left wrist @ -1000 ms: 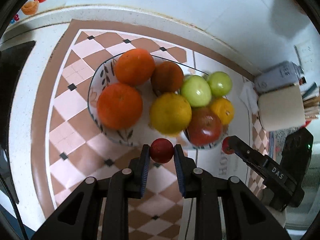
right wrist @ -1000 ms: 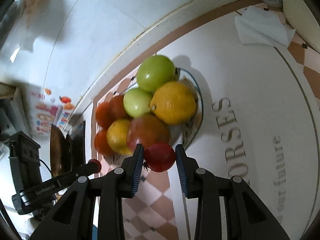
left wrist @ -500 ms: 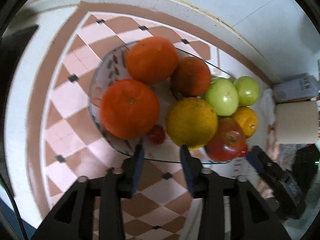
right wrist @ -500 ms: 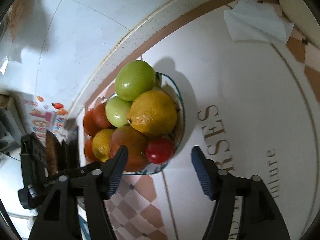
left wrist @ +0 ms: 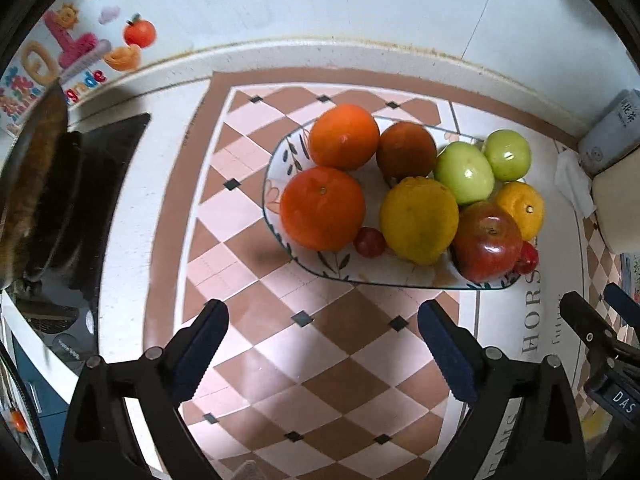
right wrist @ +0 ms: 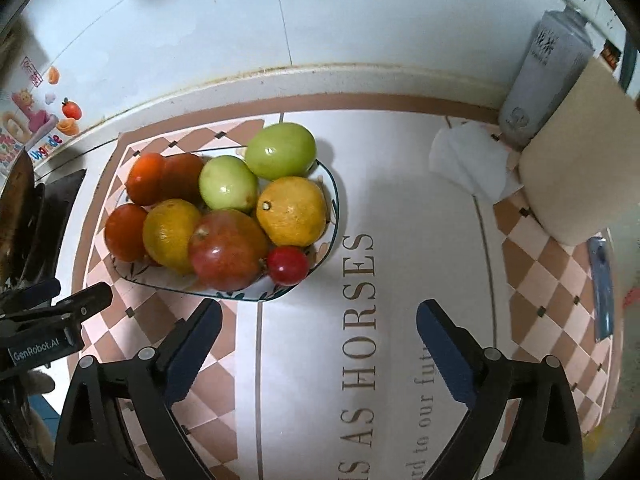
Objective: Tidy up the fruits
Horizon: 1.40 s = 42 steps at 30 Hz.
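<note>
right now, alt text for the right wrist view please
A patterned plate piled with oranges, green fruits, a red apple and a small red tomato sits on a tiled countertop mat, with the right gripper open and empty just in front.

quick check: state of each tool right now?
Left tool: open, jaws just opened, nothing between them; small red fruit sits on the plate.
Right tool: open, jaws just opened, empty.

The white mat with brown lettering (right wrist: 360,320) on the counter reads "IS AS HORSES" and, beside it, "to our fut", cut off. The black left gripper (right wrist: 40,350), at the left edge, carries "GenRobot.AI". The black right gripper (left wrist: 618,398) carries "DAS" in the left wrist view.
</note>
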{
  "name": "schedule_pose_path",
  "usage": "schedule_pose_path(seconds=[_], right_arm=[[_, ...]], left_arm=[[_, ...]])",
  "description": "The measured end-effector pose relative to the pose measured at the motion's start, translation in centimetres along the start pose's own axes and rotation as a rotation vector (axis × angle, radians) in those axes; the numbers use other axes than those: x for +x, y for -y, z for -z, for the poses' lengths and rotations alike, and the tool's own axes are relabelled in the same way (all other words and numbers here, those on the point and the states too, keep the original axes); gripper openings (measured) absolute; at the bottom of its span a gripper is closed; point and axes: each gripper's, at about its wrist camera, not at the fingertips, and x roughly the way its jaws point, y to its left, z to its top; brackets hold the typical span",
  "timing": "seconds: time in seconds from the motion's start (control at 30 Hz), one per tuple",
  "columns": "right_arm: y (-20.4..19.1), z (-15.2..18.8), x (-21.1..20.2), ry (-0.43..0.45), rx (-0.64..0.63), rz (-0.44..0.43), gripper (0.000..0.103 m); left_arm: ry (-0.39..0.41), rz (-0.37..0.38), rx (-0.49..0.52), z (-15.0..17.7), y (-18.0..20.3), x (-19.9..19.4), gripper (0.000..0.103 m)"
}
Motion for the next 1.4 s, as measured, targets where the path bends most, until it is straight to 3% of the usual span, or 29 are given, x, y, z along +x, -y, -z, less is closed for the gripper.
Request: schedule_pose_path(seconds=[0.33,0.8,1.13,1.4], right_arm=[[-1.1,3.4,-9.1,0.108,-0.002,-0.015,0.100],[-3.7,14.6,-25.9,0.317,0.024,-0.012,0.100],[-6.1,21.8,-34.4,0.411,0.018,-0.025,0.101],[-6.1,24.4,-38.2,0.454,-0.038,-0.030,0.102]], left_arm=[[0.183,0.008,0.010,3.7,-0.5,-9.2,0.097],[0.407,0.033,0.020,14.5,-4.5,-23.4,0.097],[0.469,0.058,0.014,21.2,-6.6,-29.1,0.097],[0.531,0.027,0.009,24.3,-5.6,-32.6,0.097]])
